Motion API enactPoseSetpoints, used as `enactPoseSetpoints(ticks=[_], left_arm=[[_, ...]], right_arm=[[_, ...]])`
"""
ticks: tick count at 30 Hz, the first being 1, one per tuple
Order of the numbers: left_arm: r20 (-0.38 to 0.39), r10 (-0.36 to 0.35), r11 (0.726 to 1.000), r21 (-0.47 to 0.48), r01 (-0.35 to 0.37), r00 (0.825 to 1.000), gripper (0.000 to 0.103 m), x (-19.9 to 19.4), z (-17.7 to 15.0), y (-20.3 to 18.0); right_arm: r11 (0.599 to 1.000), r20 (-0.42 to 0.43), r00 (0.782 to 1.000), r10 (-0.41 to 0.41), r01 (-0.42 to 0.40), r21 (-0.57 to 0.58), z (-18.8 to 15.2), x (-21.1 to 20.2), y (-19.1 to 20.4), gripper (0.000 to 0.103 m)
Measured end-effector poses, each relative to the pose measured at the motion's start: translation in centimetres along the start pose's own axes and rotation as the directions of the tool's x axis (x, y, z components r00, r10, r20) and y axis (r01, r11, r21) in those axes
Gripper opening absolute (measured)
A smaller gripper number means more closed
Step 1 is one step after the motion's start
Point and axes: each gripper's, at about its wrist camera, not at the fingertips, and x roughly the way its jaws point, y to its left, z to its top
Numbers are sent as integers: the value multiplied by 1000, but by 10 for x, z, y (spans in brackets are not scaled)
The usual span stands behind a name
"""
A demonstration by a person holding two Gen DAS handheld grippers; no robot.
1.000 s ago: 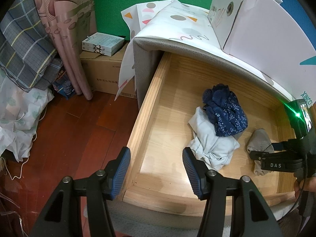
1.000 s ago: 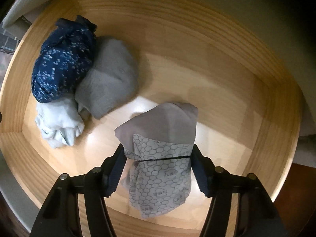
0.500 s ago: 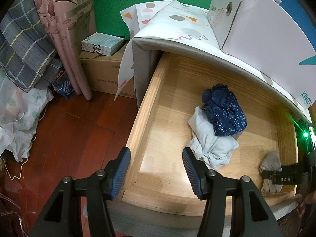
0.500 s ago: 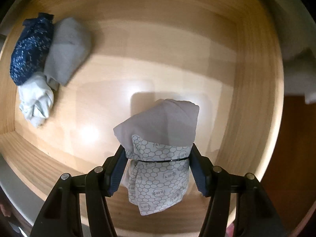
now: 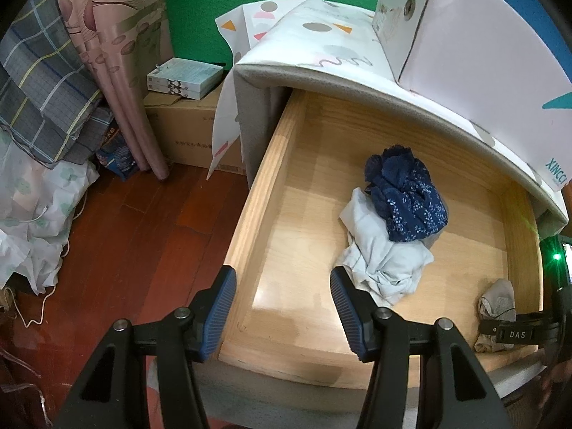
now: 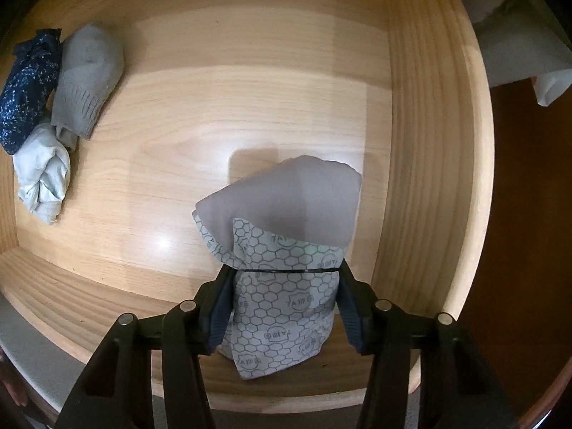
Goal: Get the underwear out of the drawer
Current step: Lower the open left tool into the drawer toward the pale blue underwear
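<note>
The wooden drawer point(image 5: 250, 207) stands pulled open. My right gripper point(image 6: 282, 307) is shut on grey underwear point(image 6: 286, 221) with a hexagon-print waistband, held above the drawer's front right corner; it also shows in the left wrist view point(image 5: 495, 307). My left gripper point(image 5: 282, 304) is open and empty, over the drawer's front left corner. A navy patterned garment point(image 5: 407, 200), a pale blue-white garment point(image 5: 379, 261) and a grey knit piece point(image 6: 89, 78) lie bunched together in the drawer.
A white cardboard box point(image 5: 475, 28) sits on the patterned cabinet top point(image 5: 321, 53). A brown carton point(image 5: 186, 132) with books, pink curtains point(image 5: 121, 53) and piled bedding point(image 5: 35, 143) stand left on the red wooden floor point(image 5: 143, 250).
My right gripper has lifted the grey underwear and pulled it back toward the drawer's front right corner. The left gripper has hardly moved.
</note>
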Motion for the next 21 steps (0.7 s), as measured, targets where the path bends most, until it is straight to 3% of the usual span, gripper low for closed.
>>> enactPoseSetpoints(ticks=[4,12,17,21], left_arm=[[-23,4,1000,30,-3,1000,56,2,-1,-6],[-90,-65,993,89,73,994,56,8,1,-20],[-181,-149,983,82,165,972,56,16,5,-43],[-207,-161,978,98,184,965,56,21,13,-69]], right_arm=[[1000,4,1000,-14,14,1,-30,5,28,48],[1000,31,1000,-8,8,-9,-36,3,28,48],[1000,39,999,19,-18,-21,-41,-8,27,48],[999,42,999,30,-29,-27,-43,-10,24,48]])
